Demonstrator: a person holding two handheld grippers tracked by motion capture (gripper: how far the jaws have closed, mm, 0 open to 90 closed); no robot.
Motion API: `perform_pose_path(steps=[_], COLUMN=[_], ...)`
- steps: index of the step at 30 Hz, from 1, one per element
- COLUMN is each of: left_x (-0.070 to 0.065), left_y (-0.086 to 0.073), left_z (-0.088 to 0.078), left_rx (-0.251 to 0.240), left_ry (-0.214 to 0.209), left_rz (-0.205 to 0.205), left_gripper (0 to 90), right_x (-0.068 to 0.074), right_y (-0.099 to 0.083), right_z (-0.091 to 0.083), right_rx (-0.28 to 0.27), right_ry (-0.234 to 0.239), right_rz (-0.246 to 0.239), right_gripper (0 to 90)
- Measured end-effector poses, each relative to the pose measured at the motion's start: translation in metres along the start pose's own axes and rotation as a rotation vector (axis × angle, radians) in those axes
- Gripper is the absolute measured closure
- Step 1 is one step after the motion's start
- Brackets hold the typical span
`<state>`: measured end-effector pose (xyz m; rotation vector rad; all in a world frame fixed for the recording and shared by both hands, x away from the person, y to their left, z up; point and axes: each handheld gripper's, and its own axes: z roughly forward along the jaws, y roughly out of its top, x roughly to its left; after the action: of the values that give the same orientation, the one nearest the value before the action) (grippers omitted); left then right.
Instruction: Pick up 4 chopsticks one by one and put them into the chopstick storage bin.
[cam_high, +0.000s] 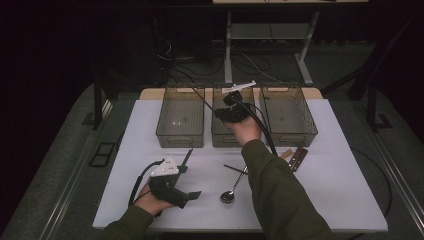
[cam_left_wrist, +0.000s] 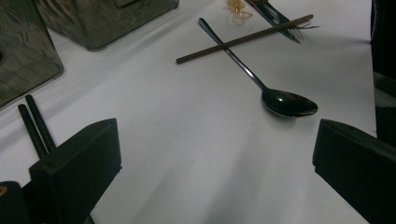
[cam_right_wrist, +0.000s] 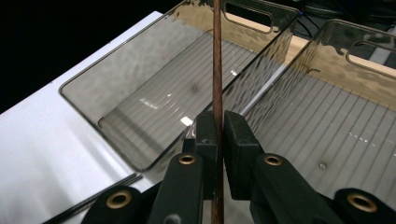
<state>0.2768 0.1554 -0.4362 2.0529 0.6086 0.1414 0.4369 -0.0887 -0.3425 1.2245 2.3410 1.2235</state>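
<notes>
The right hand-held gripper (cam_right_wrist: 216, 135) clamps a chopstick (cam_right_wrist: 217, 70) over the bins (cam_right_wrist: 93, 100); next, lower and release. The left hand-held gripper (cam_left_wrist: 215, 154) rests open.

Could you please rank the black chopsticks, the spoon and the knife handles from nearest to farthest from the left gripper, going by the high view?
From the left gripper:
1. Black chopsticks, just beyond its jaws, towards the bins.
2. Spoon, to its right on the white table.
3. Knife handles, farther right, past the person's sleeve.

chopstick (cam_right_wrist: 217, 70) runs past the top edge.
</notes>
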Motion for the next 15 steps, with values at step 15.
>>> perform_pose_path(steps=[15], left_x=[0.001], left_y=[0.000], left_z=[-0.001], left_rx=[-0.015], left_ry=[0.002], left_rz=[-0.001], left_gripper=[0.2], right_x=[0.020], right_y=[0.028], right_z=[0.051], right_rx=[0.066], right_ry=[-0.050], right_rz=[0.012], right_gripper=[84.5])
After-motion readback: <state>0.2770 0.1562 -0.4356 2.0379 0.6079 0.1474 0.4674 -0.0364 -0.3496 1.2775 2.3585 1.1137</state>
